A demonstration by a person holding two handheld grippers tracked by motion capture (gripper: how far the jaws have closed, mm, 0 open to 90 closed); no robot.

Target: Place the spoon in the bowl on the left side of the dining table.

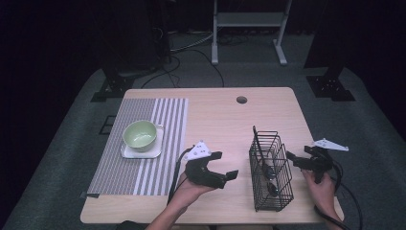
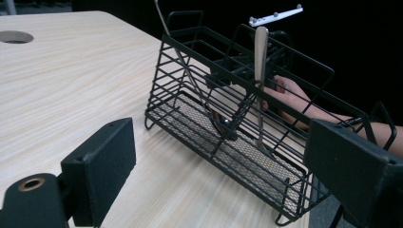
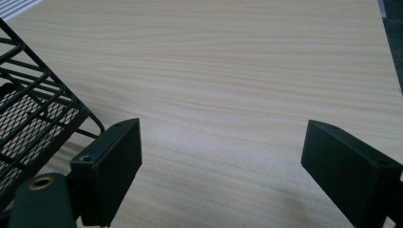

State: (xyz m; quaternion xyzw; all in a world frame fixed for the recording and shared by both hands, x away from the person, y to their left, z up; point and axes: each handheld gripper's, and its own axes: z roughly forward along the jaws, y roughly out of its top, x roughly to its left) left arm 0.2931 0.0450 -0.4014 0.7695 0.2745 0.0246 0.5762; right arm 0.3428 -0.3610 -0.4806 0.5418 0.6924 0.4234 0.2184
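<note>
High view: wooden table [image 1: 215,115], black wire basket [image 1: 271,168] standing right of centre near the front edge, two utensils inside. Left gripper [image 1: 221,166] held just left of the basket, jaws spread wide, empty, pointing toward it. Right gripper [image 1: 293,160] just right of the basket, close to its wire side; contact unclear, jaw gap hard to read here. Striped placemat [image 1: 139,143] at left with a green bowl [image 1: 140,135] on a white square plate [image 1: 141,152], well apart from both grippers. Left gripper view: jaws wide apart, nothing between them, basket [image 2: 237,123] ahead on the tabletop; a spoon [image 2: 190,76] leans tilted inside, a second utensil [image 2: 260,80] stands near upright, head hidden; person's hand [image 2: 290,97] with the other gripper seen behind the wires. Right gripper view: jaws wide open, empty, bare table [image 3: 247,76] between them, basket corner [image 3: 33,118] just beside the left-hand jaw, not gripped.
</note>
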